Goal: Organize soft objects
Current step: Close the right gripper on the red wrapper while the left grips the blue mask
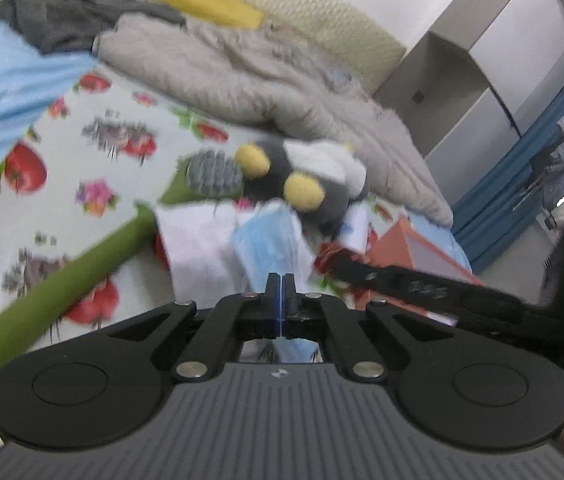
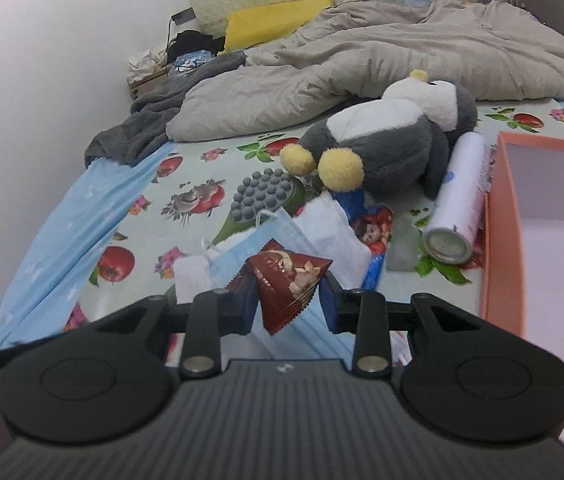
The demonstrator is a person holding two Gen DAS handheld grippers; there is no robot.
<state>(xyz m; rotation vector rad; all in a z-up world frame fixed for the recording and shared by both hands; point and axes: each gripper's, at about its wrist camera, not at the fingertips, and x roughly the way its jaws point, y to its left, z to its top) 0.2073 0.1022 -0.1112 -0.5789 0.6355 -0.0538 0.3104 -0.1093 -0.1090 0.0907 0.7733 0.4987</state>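
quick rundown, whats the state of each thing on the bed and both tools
left tool: shut, a thin blue edge between its pads
right tool: shut on the red snack packet, held off the bed
penguin plush: lying on its side
spray can: lying flat beside the box
pink box: open, the visible part of its inside is bare
face mask: lying on the white towel
grey duvet: rumpled
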